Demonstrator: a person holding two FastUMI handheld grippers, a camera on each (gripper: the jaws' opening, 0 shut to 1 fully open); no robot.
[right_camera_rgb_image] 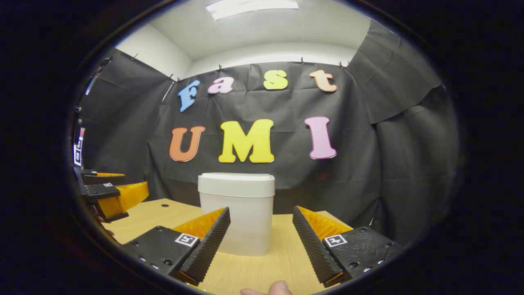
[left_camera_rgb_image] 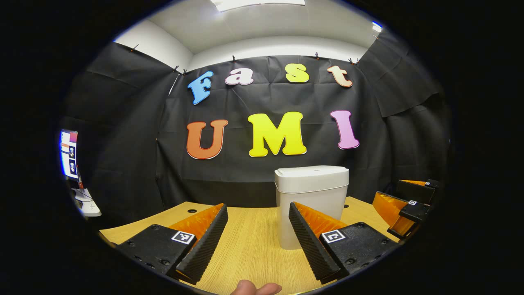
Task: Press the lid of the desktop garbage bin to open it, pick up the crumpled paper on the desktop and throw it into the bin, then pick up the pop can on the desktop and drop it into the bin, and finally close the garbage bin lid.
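Wood-grain bench [left_camera_rgb_image: 245,241] runs out beneath both pairs of tongs, which hover level above it. Left tongs [left_camera_rgb_image: 258,233] stand wide apart, gripping nothing, with a fingertip [left_camera_rgb_image: 256,289] of the holding hand at the near edge. Right tongs [right_camera_rgb_image: 261,237] are likewise spread and empty. Just beyond them stands the white garbage bin [right_camera_rgb_image: 236,213], upright, its lid [right_camera_rgb_image: 236,183] closed flat. Crumpled paper and pop can I cannot place from these views. Judged from here, the risk is a push landing on the lid's rim or too far sideways: the light bin could slide or tip on the smooth bench instead of opening.
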